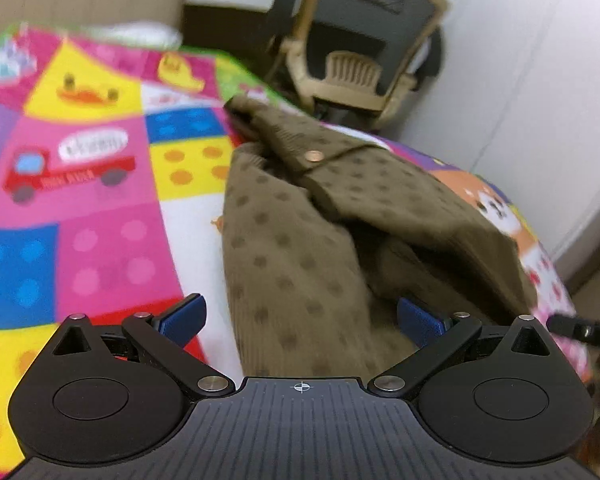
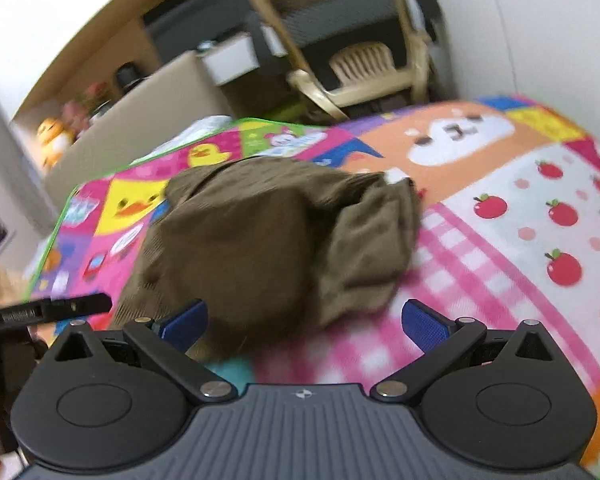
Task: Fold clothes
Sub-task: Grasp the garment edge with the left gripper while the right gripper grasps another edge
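Left wrist view shows your left claw (image 1: 300, 320) with its blue pads (image 1: 184, 318) spread wide apart, holding nothing. Between and beyond them lies the olive-brown garment (image 1: 300, 216), a ribbed knit with darker dots and a small copper snap button (image 1: 311, 155) on a flap near its far end. You can see it is bunched and partly folded over on itself, with a dark hollow on its right side. It rests on a bright cartoon play mat (image 1: 80, 200) printed with a red truck, ducks and coloured blocks. The garment sits toward the right half of that mat, running from near your claw to the far edge. Beyond the mat stands a beige and black chair (image 1: 356, 40) against a white wall (image 1: 540, 80).

From the right wrist view, your right claw (image 2: 302, 320) is likewise open, pads well apart and gripping nothing. The garment (image 2: 252, 240) lies just ahead and to the left, its near edge touching or overlapping the left pad; blur keeps you from telling which. To the right the mat (image 2: 520, 240) shows pink checks and red apples. At the left edge a black part of your other tool (image 2: 48, 310) pokes in, near the garment.
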`<state>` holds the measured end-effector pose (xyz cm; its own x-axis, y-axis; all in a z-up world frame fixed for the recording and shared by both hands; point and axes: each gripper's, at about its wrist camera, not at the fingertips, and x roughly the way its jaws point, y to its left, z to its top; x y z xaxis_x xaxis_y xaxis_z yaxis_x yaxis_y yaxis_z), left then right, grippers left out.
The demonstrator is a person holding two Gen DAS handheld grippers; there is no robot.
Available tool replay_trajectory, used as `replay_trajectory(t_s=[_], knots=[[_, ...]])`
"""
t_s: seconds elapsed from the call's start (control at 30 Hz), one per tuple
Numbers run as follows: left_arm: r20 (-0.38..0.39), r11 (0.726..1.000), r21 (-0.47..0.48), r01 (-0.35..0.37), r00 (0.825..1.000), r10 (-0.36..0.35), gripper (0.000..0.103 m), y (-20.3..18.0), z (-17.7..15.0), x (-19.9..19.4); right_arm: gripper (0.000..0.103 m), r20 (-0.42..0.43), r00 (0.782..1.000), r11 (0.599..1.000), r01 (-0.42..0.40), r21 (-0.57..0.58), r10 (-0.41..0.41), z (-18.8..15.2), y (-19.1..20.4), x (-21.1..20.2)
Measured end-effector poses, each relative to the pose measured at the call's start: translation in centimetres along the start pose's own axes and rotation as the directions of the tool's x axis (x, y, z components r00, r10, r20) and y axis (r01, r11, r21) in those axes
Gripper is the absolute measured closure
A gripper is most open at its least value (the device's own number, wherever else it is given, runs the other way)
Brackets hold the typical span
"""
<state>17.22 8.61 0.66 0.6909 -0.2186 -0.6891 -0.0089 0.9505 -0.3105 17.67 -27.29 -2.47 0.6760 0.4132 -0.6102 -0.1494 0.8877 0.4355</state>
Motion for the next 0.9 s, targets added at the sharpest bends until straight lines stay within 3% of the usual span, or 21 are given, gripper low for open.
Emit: replay_trajectory(t_s=[0.13, 0.3, 0.43, 0.5, 0.6, 0.7, 0.8, 0.9], knots=[[-0.036, 0.997, -0.059, 0.048, 0.998, -0.050, 0.000, 1.7, 1.9, 2.1, 0.000, -0.063, 0.998, 0.998, 0.015, 0.058, -0.011, 0.6, -1.5, 2.2], [-0.026, 0.999, 0.001, 0.050, 0.998, -0.050, 0.000, 1.7, 3.8, 4.1, 0.000, -0.060, 0.998, 0.997, 0.016, 0.079, -0.011, 0.2, -1.6, 2.3], [-0.006, 0.999, 0.002, 0.040, 0.999, -0.040, 0.000, 2.1, 4.7, 5.8, 0.000, -0.100, 0.995, 0.999, 0.022, -0.026, -0.024, 1.4, -0.7, 2.4], [0.009, 0.999, -0.007, 0.034, 0.999, -0.034, 0.000, 2.4, 4.8, 6.4, 0.000, 0.051, 0.997, 0.985, 0.073, -0.158, -0.066, 2.2, 0.5, 1.3], [0.001, 0.998, -0.004, 0.067, 0.998, -0.067, 0.000, 2.2, 4.7, 7.4, 0.000, 0.179, 0.983, 0.963, 0.091, -0.254, -0.046, 4.7, 1.6, 1.9], [0.002, 0.996, 0.022, 0.086, 0.996, -0.086, 0.004, 1.2, 4.2, 7.8, 0.009, 0.151, 0.988, 0.980, 0.013, -0.200, 0.017, 7.7, 1.3, 5.7], [0.003, 0.997, 0.048, 0.052, 0.999, -0.052, 0.012, 0.3, 3.7, 7.7, 0.021, 0.071, 0.997, 0.987, -0.026, -0.160, 0.037, 8.3, 1.3, 9.7], [0.004, 0.994, 0.107, -0.001, 1.000, 0.000, 0.027, -0.6, 3.0, 7.3, 0.026, -0.010, 0.998, 0.991, -0.060, -0.117, 0.059, 8.9, 1.4, 13.6]])
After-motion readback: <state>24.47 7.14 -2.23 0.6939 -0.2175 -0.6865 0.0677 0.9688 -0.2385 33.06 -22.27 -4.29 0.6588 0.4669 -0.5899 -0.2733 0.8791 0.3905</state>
